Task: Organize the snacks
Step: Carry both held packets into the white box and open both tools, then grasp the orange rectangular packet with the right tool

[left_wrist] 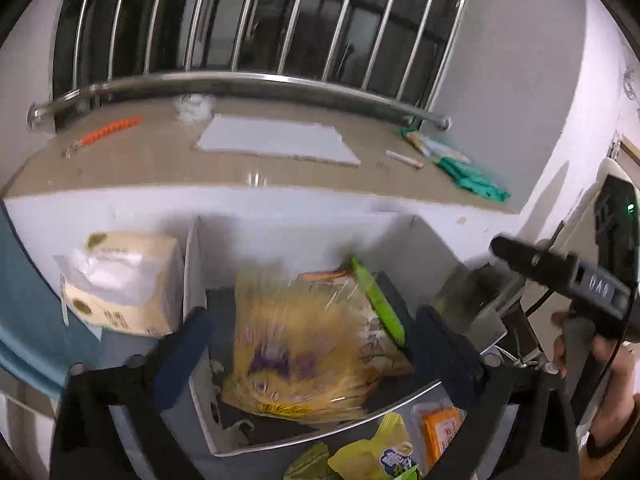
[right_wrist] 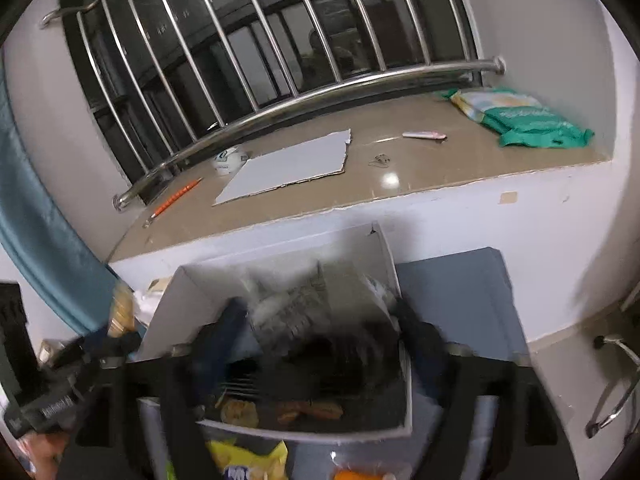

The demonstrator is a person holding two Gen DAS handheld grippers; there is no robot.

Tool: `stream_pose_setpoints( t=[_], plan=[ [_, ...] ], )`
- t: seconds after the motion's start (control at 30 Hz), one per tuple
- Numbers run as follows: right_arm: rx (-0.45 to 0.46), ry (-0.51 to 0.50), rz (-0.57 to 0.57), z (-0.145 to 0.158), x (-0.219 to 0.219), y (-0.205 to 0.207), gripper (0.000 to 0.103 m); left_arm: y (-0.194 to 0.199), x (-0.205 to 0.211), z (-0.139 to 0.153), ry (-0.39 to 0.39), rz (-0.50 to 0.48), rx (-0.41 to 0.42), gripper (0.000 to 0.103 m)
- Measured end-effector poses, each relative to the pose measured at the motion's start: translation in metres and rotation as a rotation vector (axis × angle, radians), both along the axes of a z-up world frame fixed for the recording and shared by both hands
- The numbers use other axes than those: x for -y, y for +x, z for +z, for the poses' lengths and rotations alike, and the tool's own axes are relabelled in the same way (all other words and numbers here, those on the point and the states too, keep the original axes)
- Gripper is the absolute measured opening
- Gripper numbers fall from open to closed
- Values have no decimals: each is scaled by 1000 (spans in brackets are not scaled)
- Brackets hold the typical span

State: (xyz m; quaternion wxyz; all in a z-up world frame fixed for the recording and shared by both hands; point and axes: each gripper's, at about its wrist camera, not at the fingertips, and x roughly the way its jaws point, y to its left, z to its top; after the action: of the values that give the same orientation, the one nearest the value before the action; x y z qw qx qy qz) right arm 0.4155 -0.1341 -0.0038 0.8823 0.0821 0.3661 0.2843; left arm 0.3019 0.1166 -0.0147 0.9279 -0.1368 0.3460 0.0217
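Yellow snack bag (left_wrist: 304, 344) sat between our left tongs (left_wrist: 308, 340), which were clamped on it over the white box (left_wrist: 224, 432). Our right tongs (right_wrist: 320, 344) gripped a blurry grey packet (right_wrist: 292, 312) above the same box. More snack packs (left_wrist: 384, 452) lay just beside it; a tissue pack (left_wrist: 120, 284) stood left.

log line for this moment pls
left gripper: jaws around yellow snack bag over white box | right gripper: jaws around clear snack bag, same box
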Motion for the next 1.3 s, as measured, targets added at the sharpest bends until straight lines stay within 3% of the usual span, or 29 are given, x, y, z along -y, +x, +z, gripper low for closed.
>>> stream_pose_setpoints(
  t=[0.17,0.33,0.53,0.67,0.83,1.0,1.2,1.3],
  plan=[
    [30,44,-22,6,11,2,103,-18,-12,-2,-15,43,25,103],
    [84,39,2,19,21,-23,103,-50,-10,14,-1,46,85,103],
    [128,105,67,36,42,-69,103,-113,15,40,81,-38,205,103],
    [163,132,144,39,62,-114,103,-159,32,33,15,-87,174,103],
    [167,227,238,24,93,-172,103,-219,59,24,34,-116,227,103],
    [126,160,273,-1,110,-221,103,-254,79,8,65,-108,215,103],
    [113,36,147,-46,117,-262,103,-272,98,-16,57,-107,183,103],
    [70,-11,133,-69,113,-261,103,-278,107,-23,79,-126,179,103]
  ],
)
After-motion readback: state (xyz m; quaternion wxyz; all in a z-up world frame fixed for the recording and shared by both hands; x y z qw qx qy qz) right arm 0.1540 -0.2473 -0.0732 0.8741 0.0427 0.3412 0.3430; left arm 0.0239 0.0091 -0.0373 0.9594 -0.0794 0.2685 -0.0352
